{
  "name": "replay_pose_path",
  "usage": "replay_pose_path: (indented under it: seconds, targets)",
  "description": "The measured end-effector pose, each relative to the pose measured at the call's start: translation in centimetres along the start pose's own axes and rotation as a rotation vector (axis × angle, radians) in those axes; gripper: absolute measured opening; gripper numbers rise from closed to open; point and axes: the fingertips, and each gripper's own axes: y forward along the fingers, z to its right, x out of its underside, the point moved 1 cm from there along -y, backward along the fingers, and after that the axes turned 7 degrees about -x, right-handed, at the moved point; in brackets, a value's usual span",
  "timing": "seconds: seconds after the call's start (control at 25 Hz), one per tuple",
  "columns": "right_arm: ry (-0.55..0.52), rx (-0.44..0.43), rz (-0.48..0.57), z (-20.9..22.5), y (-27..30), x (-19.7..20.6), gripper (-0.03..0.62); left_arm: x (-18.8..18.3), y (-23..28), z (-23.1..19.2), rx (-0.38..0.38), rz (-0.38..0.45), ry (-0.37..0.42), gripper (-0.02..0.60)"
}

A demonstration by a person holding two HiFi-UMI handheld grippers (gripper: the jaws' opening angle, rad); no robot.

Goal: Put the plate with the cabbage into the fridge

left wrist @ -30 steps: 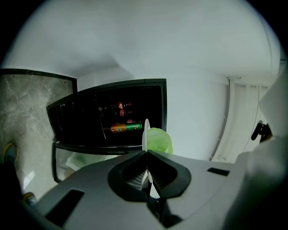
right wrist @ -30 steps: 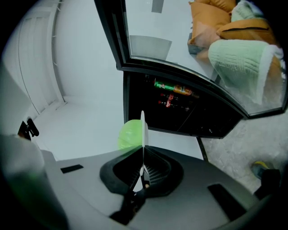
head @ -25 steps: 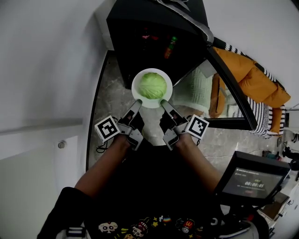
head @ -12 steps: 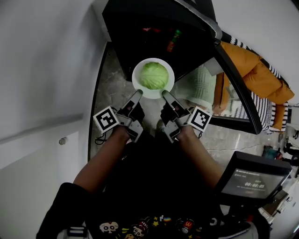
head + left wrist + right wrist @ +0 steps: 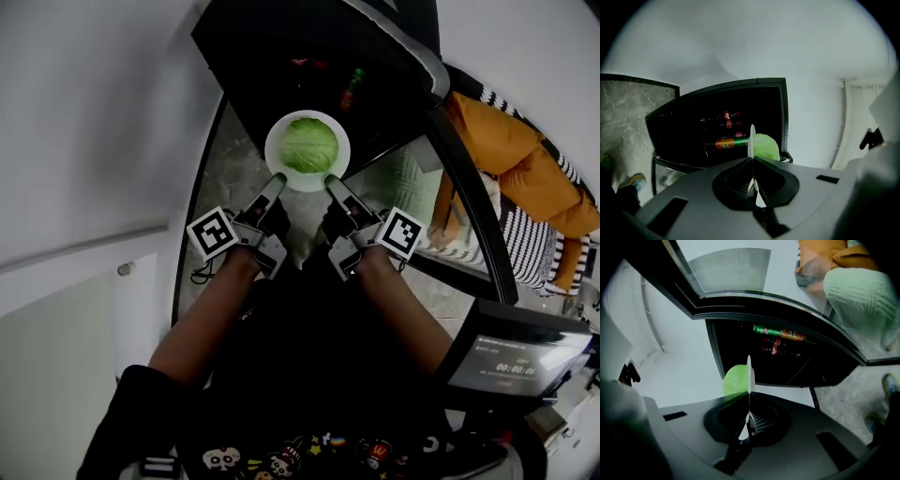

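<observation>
One dark fridge (image 5: 281, 56) stands open at the far side, its single glass door (image 5: 469, 216) swung out to the right and a white wall running along its left. Below it is a marbled stone floor (image 5: 225, 178). One white plate (image 5: 275, 159) carrying one green cabbage (image 5: 308, 145) is held level in the air at the fridge's open front, its far rim over the dark opening, with free space to the left and right of it. Two grippers hold it: the left gripper (image 5: 275, 181) is pinched on the plate's near-left rim and the right gripper (image 5: 333, 183) on its near-right rim. Inside the fridge one orange-and-green bottle (image 5: 726, 143) lies on its side, with red-labelled bottles (image 5: 727, 119), too small to count, just beside it.
</observation>
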Motion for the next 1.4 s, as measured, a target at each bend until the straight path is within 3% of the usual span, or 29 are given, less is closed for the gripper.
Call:
replay_pose_path:
  seconds: [0.28, 0.8, 0.88, 1.12, 1.4]
  targets:
    - [-0.031, 0.013, -0.047, -0.5, 0.7, 0.0, 0.015, -0.4, -0.4, 0.0, 0.012, 0.043, -0.026, 0.008]
    - [-0.001, 0.001, 0.024, -0.4, -0.1, -0.2, 0.015, -0.1, 0.0, 0.8, -0.006, 0.014, 0.038, 0.008]
    - [-0.002, 0.006, 0.026, -0.3, -0.2, -0.2, 0.015, 0.0, 0.1, 0.7, 0.002, 0.021, 0.020, 0.008]
    - [-0.014, 0.144, 0.016, -0.4, 0.3, 0.0, 0.015, -0.1, 0.1, -0.8, -0.010, 0.012, -0.124, 0.008]
    - [-0.017, 0.132, 0.027, -0.9, 0.0, -0.2, 0.015, -0.1, 0.0, 0.1, -0.022, -0.003, -0.095, 0.008]
